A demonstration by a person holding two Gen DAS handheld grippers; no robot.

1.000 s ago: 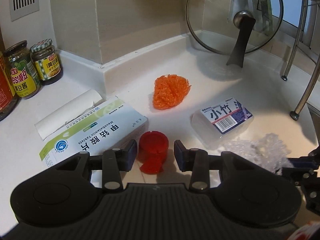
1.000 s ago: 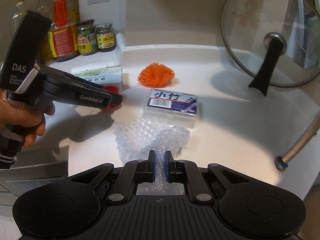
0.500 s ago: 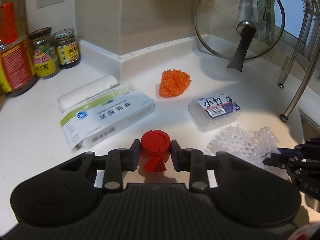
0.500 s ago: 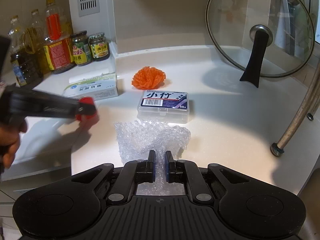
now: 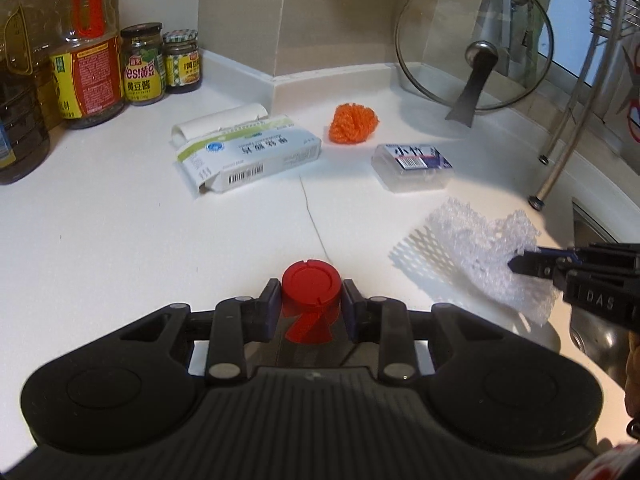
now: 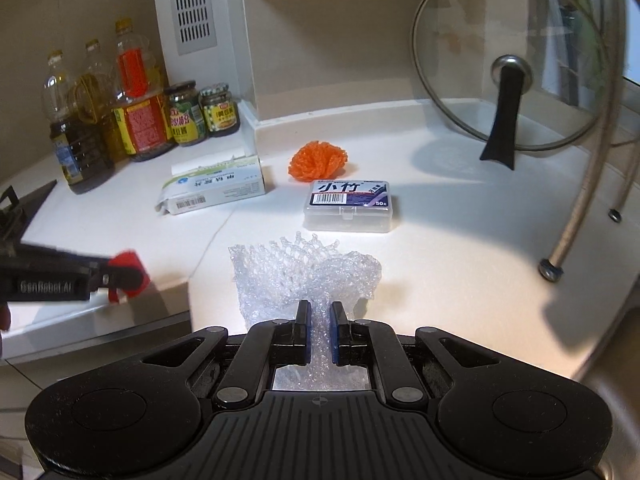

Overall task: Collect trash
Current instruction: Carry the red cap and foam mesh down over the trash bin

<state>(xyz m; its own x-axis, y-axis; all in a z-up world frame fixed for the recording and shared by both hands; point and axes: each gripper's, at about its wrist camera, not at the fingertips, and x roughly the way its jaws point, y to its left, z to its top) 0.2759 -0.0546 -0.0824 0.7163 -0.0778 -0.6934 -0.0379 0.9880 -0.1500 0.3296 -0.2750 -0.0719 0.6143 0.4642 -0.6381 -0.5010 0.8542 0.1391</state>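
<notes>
My left gripper (image 5: 311, 295) is shut on a red bottle cap (image 5: 311, 283) and holds it above the white counter; it also shows at the left of the right wrist view (image 6: 126, 274). My right gripper (image 6: 321, 312) is shut on a clear foam net sleeve (image 6: 308, 276), lifted off the counter, also visible in the left wrist view (image 5: 476, 244). On the counter lie an orange mesh ball (image 5: 353, 123), a white medicine box (image 5: 248, 154), a clear toothpick box (image 5: 412, 166) and a white paper roll (image 5: 220, 122).
Oil bottles (image 5: 90, 60) and sauce jars (image 5: 182, 62) stand at the back left. A glass pot lid (image 5: 474, 42) leans on the back wall. Metal rack legs (image 5: 560, 160) stand at the right beside a sink (image 5: 592, 332). A stove edge (image 6: 16, 216) is at the left.
My left gripper closed on the red cap, lifted it and drew back from the counter items. My right gripper lifted the foam net and pulled back.
</notes>
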